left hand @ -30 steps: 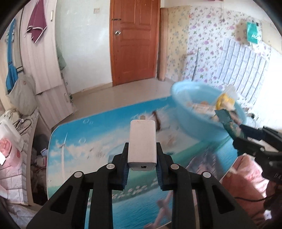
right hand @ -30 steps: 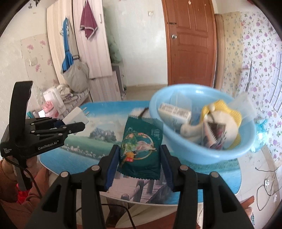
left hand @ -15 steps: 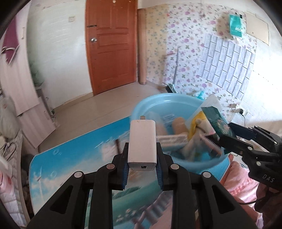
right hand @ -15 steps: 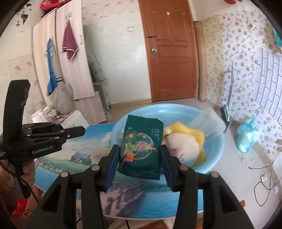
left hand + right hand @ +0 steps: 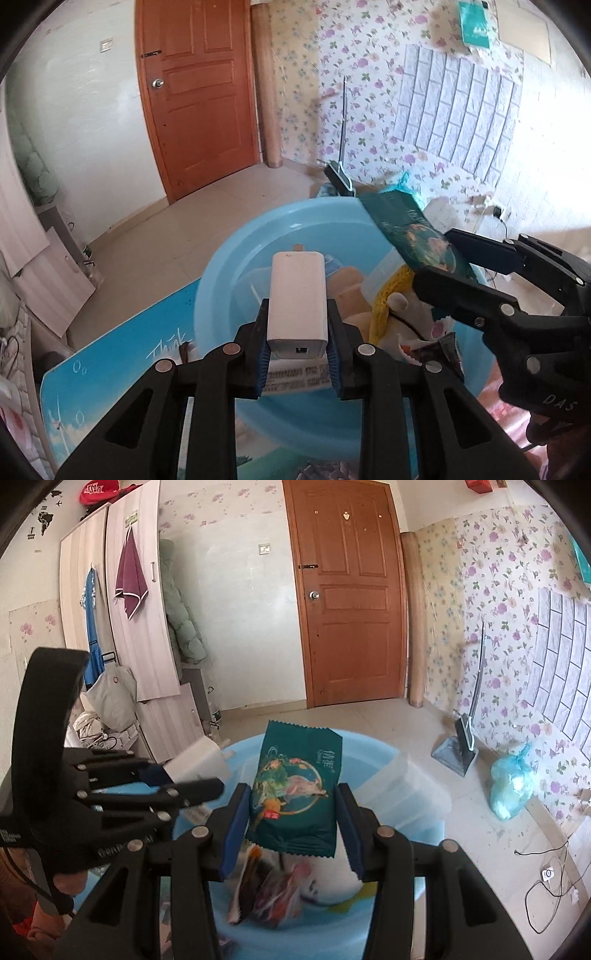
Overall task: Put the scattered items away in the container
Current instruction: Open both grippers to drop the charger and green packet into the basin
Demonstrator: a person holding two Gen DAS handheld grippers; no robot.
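Table (image 5: 110, 373) with a printed blue seascape top carries one large thing: the light blue basin (image 5: 236, 280), set at the table's far right corner so its rim overhangs the far edge toward the tiled floor. Basin already part full: a clear plastic tub, a yellow-and-white soft toy (image 5: 391, 306), crumpled snack wrappers (image 5: 266, 882), a printed label slip low inside (text too small to read).

Right gripper (image 5: 291, 823) clamped on a dark green snack packet (image 5: 295, 786), pinched by its side edges so the packet stands upright and hangs over the basin's middle, probably so it falls flat onto the pile when let go. Left gripper (image 5: 297, 350) clamped on a white charger block (image 5: 298, 299), held by its long sides, plug end pointing away, above the basin's near-left part. Both loads are over the basin, neither touching its contents. Holding them side by side suggests a double drop; the two grippers are near each other, so a knock is possible.
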